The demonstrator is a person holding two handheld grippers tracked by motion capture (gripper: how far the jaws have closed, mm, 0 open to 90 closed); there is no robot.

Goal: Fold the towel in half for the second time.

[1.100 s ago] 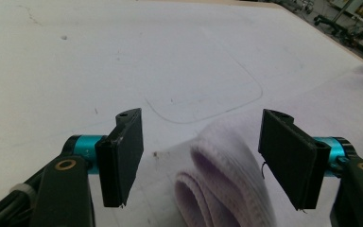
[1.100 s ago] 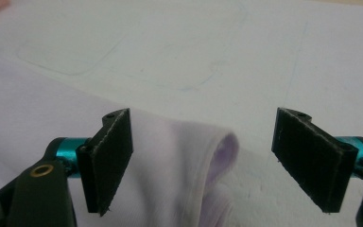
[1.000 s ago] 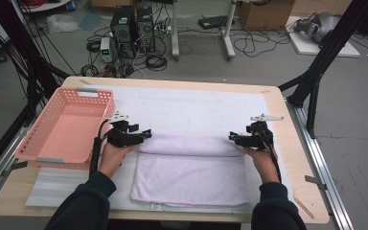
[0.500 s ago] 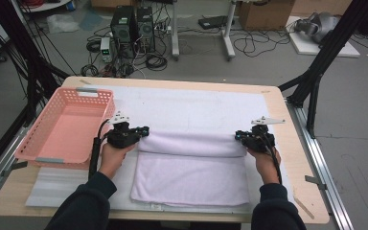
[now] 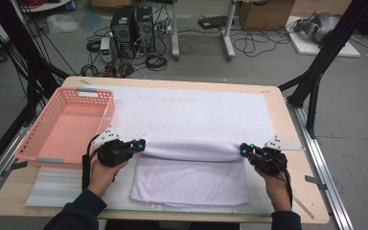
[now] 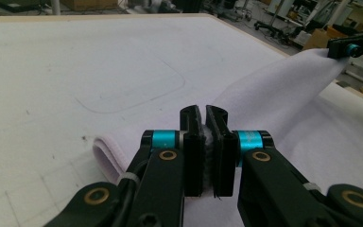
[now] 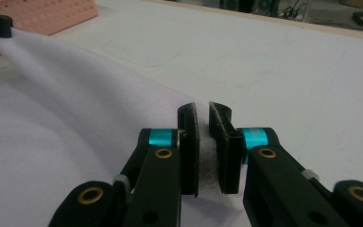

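Towel pinched at both ends, fold under way

Left gripper [image 5: 139,143] and right gripper [image 5: 244,149] clamped tight on the towel [image 5: 191,175], jaws just closed on cloth. Folded edge strung crosswise between them, right of the basket [image 5: 67,125], one hand at each end, equally near.

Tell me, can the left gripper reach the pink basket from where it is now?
Probably yes: the left gripper sits just beside the pink basket, with nothing between them. But it is shut on the towel, so the towel would drag along.
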